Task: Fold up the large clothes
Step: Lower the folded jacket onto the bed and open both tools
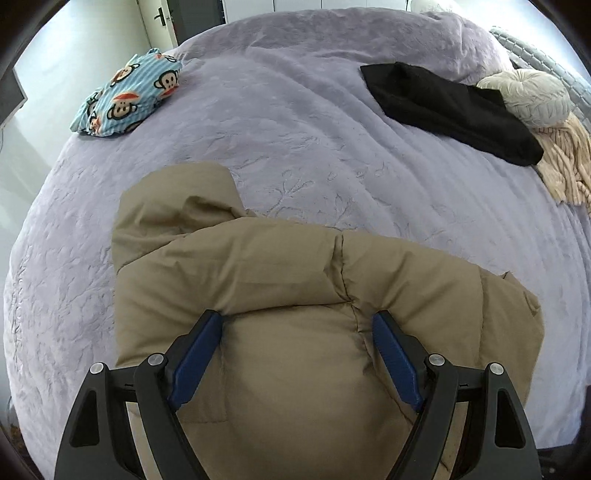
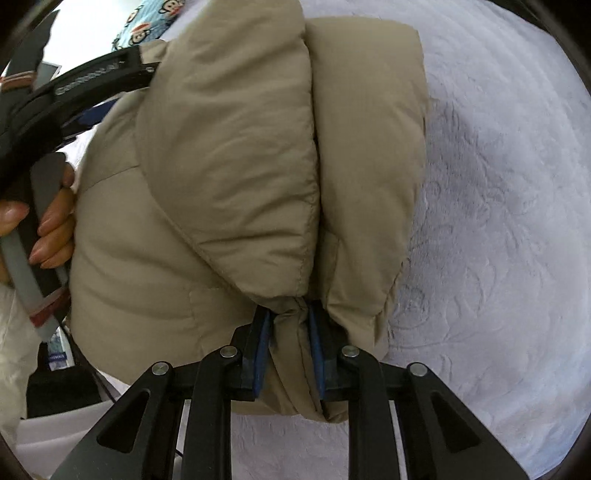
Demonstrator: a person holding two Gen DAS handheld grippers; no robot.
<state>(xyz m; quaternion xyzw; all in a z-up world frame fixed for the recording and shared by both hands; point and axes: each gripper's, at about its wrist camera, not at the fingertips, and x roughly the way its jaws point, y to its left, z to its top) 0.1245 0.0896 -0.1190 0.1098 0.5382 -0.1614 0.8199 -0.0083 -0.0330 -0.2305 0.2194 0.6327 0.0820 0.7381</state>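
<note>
A tan puffer jacket [image 1: 280, 280] lies partly folded on the lavender bedspread [image 1: 295, 147]. Above its padded body hovers my left gripper [image 1: 295, 321], open, its blue pads wide apart with no cloth pinched between them. In the right wrist view the same jacket [image 2: 221, 147] fills the middle, a sleeve folded over its body. My right gripper [image 2: 290, 314] is shut on a bunched edge of the jacket, the fabric squeezed between the blue pads. A person's hand [image 2: 51, 221] holds the left gripper's handle at that view's left edge.
A blue striped monkey-print garment [image 1: 129, 99] lies at the far left of the bed. A black garment [image 1: 450, 110], a round cream cushion [image 1: 532, 96] and a beige knitted throw [image 1: 565, 166] lie at the far right. A door [image 1: 159, 18] stands beyond the bed.
</note>
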